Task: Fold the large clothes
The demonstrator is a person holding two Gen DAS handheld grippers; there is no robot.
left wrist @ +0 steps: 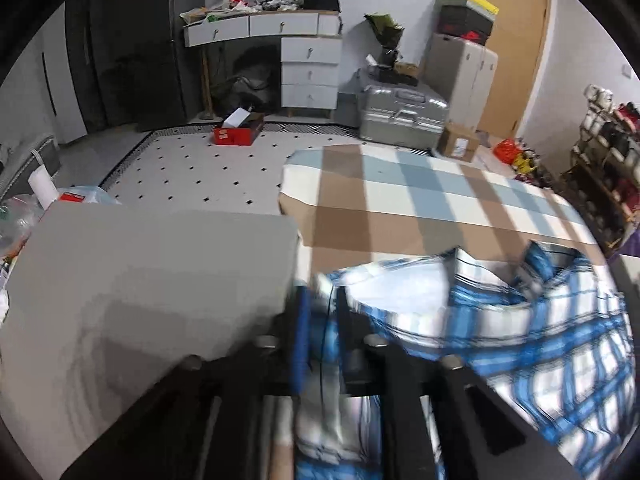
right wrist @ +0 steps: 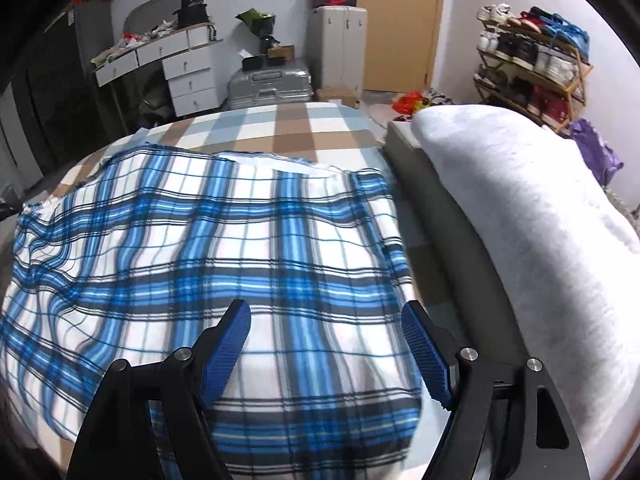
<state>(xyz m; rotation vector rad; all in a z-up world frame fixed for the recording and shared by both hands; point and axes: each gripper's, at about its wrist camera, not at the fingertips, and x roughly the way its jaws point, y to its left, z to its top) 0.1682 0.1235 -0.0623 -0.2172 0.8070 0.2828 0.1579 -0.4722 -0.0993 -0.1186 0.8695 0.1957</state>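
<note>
- Two grippers work one garment: a blue-and-white plaid shirt (right wrist: 208, 248) lies spread on the bed (right wrist: 288, 128), whose brown, blue and white checked cover gives it a broad flat surface to be folded on.
- At the left, a grey cushion (left wrist: 152, 280) sits beside the bed, off the shirt, so it does not hinder the fold.
- The left gripper (left wrist: 320, 328) has its jaws narrow with a bunch of shirt cloth between them, near the collar (left wrist: 532, 280); the view is blurred, so whether the pads press the cloth or have let go I cannot tell.
- The right gripper (right wrist: 326, 344) hangs over the shirt's near edge with jaws wide and nothing in them, probably placed to take that edge next.
- At the far right, a white blanket (right wrist: 532, 216) lies along the bed, just beside the shirt's right edge.
</note>
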